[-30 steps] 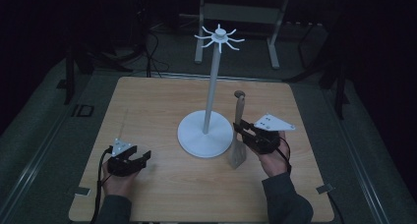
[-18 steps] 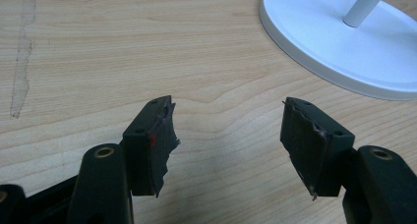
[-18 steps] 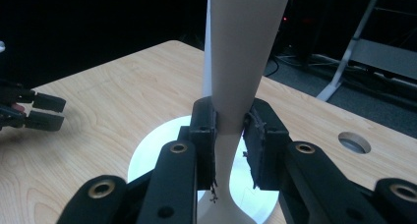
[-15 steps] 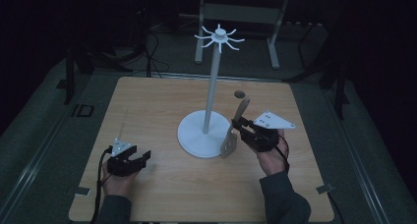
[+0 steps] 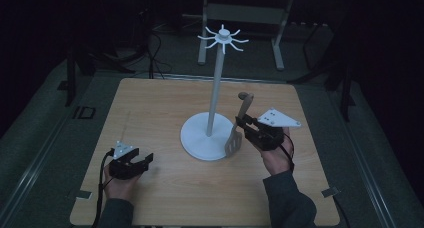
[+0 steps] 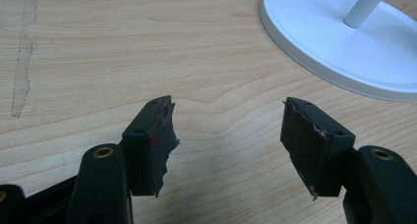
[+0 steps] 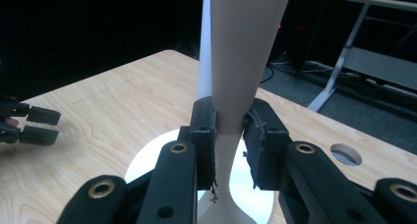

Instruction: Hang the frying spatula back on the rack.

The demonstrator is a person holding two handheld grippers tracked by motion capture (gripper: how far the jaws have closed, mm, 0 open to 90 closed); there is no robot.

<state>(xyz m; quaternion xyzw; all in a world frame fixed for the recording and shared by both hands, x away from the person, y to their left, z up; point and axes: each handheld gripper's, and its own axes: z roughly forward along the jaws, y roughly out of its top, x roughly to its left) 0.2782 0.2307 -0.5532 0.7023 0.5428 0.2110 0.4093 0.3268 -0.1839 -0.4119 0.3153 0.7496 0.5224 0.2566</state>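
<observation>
A pale slotted spatula [image 5: 243,108] stands nearly upright, handle tip up and leaning right, with its blade [image 5: 233,144] down over the edge of the white stand's round base [image 5: 200,138]. My right gripper [image 5: 241,125] is shut on the spatula's handle [image 7: 241,62], whose neck is pinched between the pads. The stand's thin pole [image 5: 215,98] rises to a crown of hooks [image 5: 223,38]. My left gripper [image 5: 142,163] rests low over the table at the front left. Its jaws [image 6: 228,130] are open with only bare wood between them, and the stand base [image 6: 339,47] lies ahead to their right.
The wooden table [image 5: 150,103] stands on dark grey floor, with desk legs [image 5: 277,43] and cables behind it. A faint scuff [image 6: 22,52] marks the wood on the left. A round hole [image 7: 345,154] shows in the tabletop near the right gripper.
The spatula has tipped from straight upright to a lean. Its blade swung left onto the stand's base as the right hand shifted slightly. The left gripper has kept still.
</observation>
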